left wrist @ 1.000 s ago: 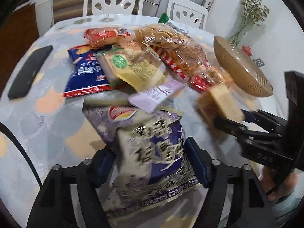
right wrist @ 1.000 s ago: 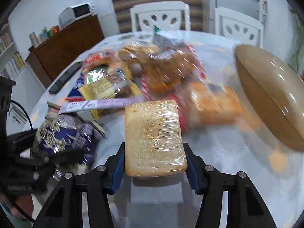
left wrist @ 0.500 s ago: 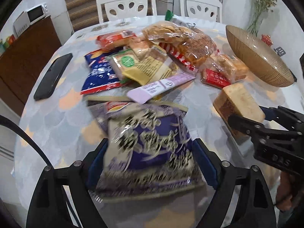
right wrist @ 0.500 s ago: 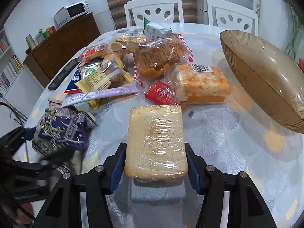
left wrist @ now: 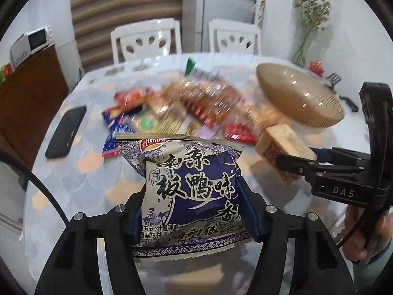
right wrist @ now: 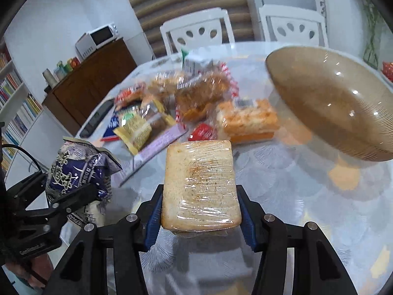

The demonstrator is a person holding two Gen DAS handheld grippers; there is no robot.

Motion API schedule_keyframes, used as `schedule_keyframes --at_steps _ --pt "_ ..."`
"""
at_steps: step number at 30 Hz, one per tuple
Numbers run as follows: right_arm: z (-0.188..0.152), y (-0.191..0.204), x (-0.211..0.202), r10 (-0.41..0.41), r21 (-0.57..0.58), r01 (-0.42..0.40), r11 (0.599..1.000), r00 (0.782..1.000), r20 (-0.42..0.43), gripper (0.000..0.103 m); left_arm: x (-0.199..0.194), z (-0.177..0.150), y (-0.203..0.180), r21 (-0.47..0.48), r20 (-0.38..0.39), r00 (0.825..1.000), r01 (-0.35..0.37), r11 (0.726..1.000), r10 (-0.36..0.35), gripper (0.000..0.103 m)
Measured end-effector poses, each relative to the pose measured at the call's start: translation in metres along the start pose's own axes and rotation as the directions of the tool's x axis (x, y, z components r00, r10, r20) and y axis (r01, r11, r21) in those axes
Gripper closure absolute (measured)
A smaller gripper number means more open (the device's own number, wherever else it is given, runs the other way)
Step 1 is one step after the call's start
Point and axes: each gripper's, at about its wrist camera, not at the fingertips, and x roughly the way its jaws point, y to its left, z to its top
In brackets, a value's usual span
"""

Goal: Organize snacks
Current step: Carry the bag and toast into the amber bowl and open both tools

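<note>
Pinching a purple snack bag point(left wrist: 191, 186), the left gripper point(left wrist: 190, 211) has just narrowed (right gripper point(right wrist: 200, 215) clamps wrapped toast point(right wrist: 200, 184)), bowl point(right wrist: 339, 103) at two o'clock.

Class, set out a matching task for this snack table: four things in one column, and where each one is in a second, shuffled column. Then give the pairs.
Things:
1. purple bag
2. wrapped bread
3. bowl
4. phone

Places:
A. lying flat on the table's left side
B. held in the right tool
C. tilted, right of the snack pile
D. held in the left tool

Pairs: 1-D, 2-B, 3-C, 4-A
</note>
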Motion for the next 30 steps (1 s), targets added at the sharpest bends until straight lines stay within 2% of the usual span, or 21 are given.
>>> schedule_keyframes --at_steps 6,11,15,19,22,24,26,28,30 --pt "0.015 -0.026 -0.044 -0.045 0.045 0.041 0.998 0.995 0.088 0.050 0.000 0.036 -0.023 0.041 0.046 0.997 0.065 0.997 -0.067 0.043" --pt "0.038 -0.070 -0.084 -0.200 0.140 0.180 0.974 0.969 0.147 0.050 0.015 0.087 -0.067 0.143 0.094 0.986 0.123 0.982 -0.137 0.043" --pt "0.058 -0.112 -0.093 -0.340 0.236 0.311 0.921 0.936 0.093 0.050 0.044 0.130 -0.107 0.186 0.072 0.970 0.215 0.959 -0.232 0.043" --pt "0.074 -0.141 -0.086 -0.378 0.270 0.356 0.894 0.925 0.031 0.050 0.081 0.155 -0.138 0.212 0.021 0.963 0.257 0.943 -0.267 0.043" --pt "0.081 -0.153 -0.075 -0.424 0.284 0.416 0.864 0.905 -0.034 0.050 0.101 0.162 -0.152 0.209 -0.012 0.957 0.286 0.935 -0.290 0.042" --pt "0.083 -0.158 -0.069 -0.420 0.292 0.418 0.861 0.906 -0.056 0.050 0.110 0.165 -0.155 0.194 -0.028 0.952 0.304 0.933 -0.305 0.042" --pt "0.082 -0.161 -0.069 -0.427 0.288 0.425 0.858 0.902 -0.061 0.050 0.119 0.167 -0.160 0.182 -0.032 0.955 0.294 0.938 -0.294 0.037" --pt "0.085 -0.160 -0.069 -0.458 0.276 0.458 0.845 0.886 -0.065 0.049 0.121 0.170 -0.165 0.192 -0.025 0.959 0.282 0.940 -0.282 0.032" --pt "0.085 -0.158 -0.074 -0.480 0.268 0.476 0.838 0.875 -0.054 0.044 0.119 0.171 -0.165 0.200 -0.013 0.961 0.272 0.941 -0.275 0.031"
